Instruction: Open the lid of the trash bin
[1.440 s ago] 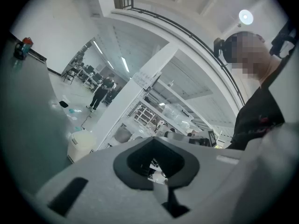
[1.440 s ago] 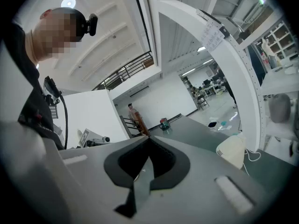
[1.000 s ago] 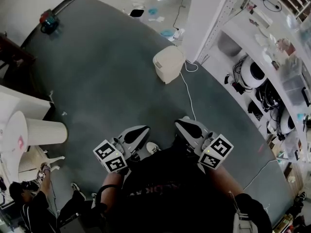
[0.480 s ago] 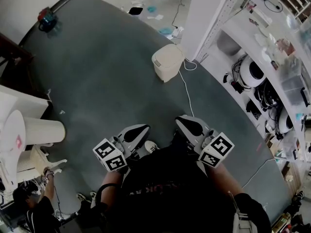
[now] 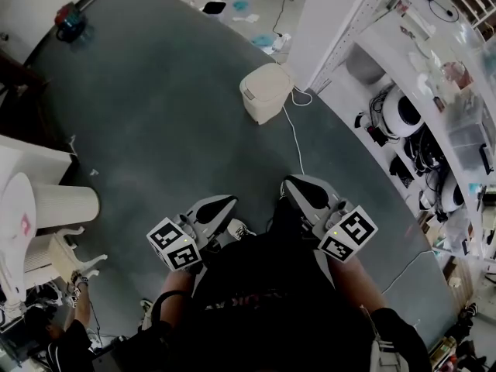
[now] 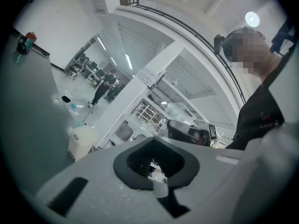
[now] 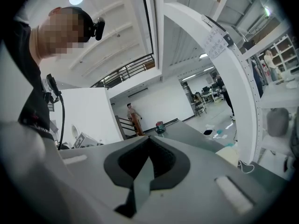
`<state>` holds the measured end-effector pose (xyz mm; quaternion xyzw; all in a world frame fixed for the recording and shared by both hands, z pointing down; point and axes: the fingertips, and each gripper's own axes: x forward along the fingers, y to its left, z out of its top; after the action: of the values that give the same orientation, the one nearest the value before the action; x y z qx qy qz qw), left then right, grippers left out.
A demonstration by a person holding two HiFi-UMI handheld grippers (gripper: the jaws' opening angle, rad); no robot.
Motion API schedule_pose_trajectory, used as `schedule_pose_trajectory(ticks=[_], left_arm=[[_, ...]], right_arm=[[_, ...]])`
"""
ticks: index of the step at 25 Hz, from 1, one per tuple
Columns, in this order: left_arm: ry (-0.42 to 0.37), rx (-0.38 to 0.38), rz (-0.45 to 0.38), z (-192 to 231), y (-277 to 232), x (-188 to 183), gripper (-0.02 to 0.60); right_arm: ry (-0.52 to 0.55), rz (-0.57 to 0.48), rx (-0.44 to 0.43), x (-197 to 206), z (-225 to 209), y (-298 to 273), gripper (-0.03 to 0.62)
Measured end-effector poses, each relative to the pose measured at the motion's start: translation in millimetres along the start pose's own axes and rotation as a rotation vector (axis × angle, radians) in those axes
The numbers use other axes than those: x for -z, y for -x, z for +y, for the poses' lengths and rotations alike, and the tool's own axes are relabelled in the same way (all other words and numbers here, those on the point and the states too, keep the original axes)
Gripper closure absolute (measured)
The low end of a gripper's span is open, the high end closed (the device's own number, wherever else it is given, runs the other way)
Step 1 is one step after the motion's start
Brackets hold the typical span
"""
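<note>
A person is holding the left hand-held gripper (image 5: 223, 203) and right hand-held gripper (image 5: 293, 184), both closed and empty, while the cream trash bin (image 5: 266, 95) is sitting well ahead on the grey floor (image 5: 155, 122), lid (image 5: 268, 78) down, beside a white pillar (image 5: 325, 22).

A white cable (image 5: 293, 136) runs across the gray floor mat (image 5: 155, 130) near a white pillar (image 5: 329, 14), cluttered white shelving (image 5: 434, 68) lines the right side, a ribbed white cylinder (image 5: 66, 205) sits at the left, and scraps (image 5: 232, 5) litter the pale floor beyond.
</note>
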<state>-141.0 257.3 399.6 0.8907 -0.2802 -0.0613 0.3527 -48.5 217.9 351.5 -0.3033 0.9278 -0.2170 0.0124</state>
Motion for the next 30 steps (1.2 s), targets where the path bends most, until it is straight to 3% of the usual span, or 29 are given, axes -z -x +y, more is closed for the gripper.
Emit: schedule_pose_trajectory(ticks=[8, 19, 30], left_arm=[[0.023, -0.064, -0.005, 31, -53, -18, 0.581], [0.078, -0.149, -0.013, 91, -184, -58, 0.581], [0.111, -0.324, -0.082, 149, -259, -89, 0.581]], right_arm=[[-0.009, 0.026, -0.039, -20, -67, -19, 0.594], [-0.017, 0.067, -0.114, -79, -215, -46, 0.594], [-0.046, 0.111, -0.225, -109, -312, -52, 0.594]])
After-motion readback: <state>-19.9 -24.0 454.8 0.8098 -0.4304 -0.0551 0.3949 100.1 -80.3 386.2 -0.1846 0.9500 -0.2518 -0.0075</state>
